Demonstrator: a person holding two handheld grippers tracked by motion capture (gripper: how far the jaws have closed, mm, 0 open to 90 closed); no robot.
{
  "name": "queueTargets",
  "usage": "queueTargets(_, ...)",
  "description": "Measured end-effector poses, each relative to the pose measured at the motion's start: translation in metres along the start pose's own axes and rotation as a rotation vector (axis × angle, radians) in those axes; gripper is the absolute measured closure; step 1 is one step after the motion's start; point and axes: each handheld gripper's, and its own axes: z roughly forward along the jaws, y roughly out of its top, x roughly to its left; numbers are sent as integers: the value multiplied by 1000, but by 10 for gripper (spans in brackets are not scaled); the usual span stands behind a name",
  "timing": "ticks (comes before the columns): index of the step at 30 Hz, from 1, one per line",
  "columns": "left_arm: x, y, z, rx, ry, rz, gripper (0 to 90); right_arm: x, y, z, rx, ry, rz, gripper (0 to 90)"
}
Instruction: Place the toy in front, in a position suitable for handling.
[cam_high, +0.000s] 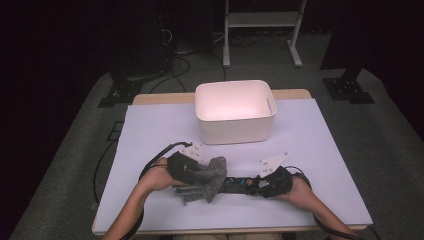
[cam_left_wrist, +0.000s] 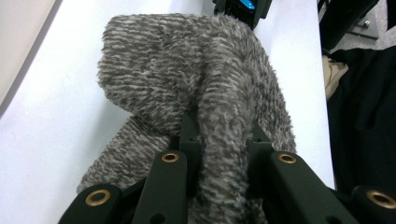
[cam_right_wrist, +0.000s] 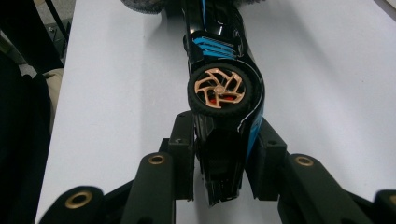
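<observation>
Gripping grey cloth (cam_left_wrist: 196, 93) in closed left gripper (cam_left_wrist: 219, 154), clamping toy car (cam_right_wrist: 224, 84) tail in right gripper (cam_right_wrist: 224, 163), car's long axis running straight ahead toward the cloth.

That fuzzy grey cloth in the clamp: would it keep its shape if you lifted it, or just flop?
The grey cloth probably flops: pinched in the left gripper, it already folds and bulges around the jaws. Its fuzzy, thick pile suggests it is light and unlikely to slip out. Pushed, it would likely bunch up on the white table cover rather than slide.
</observation>
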Motion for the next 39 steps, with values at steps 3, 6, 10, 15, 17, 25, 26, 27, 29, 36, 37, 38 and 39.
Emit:
queueTargets(3,-1,4,0,-11,-7,4,753,-1,0,0,0,0,-1,659)
queueTargets(6,-3,13,3,0,-7,27,753,-1,0,0,-2,5,10,659)
queueTargets(10,-6,30,8,10,-10,69,752,-1,-1,0,-3,3,11,659)
queueTargets(15,-11,54,19,10,-36,119,752,0,0,0,-2,0,8,659)
queueTargets(17,-14,65,29,27,-46,146,752,0,0,1,-3,1,7,659)
queueTargets(25,-16,87,57,42,-73,186,752,1,0,1,-7,1,10,658)
queueTargets(26,-16,87,58,40,-72,181,752,0,0,1,-8,2,10,658)
queueTargets(27,-16,87,58,41,-73,180,752,0,0,1,-8,4,13,658)
queueTargets(29,-15,86,56,46,-74,177,753,0,0,1,-9,5,12,658)
queueTargets(36,-10,70,43,47,-56,139,752,0,0,1,-9,5,12,659)
queueTargets(37,-9,66,40,44,-57,133,752,-1,0,1,-9,6,13,659)
queueTargets(38,-8,63,36,41,-48,124,752,-1,0,1,-9,6,13,659)
queueTargets(39,-7,59,33,42,-42,116,751,-1,-1,1,-11,6,14,659)
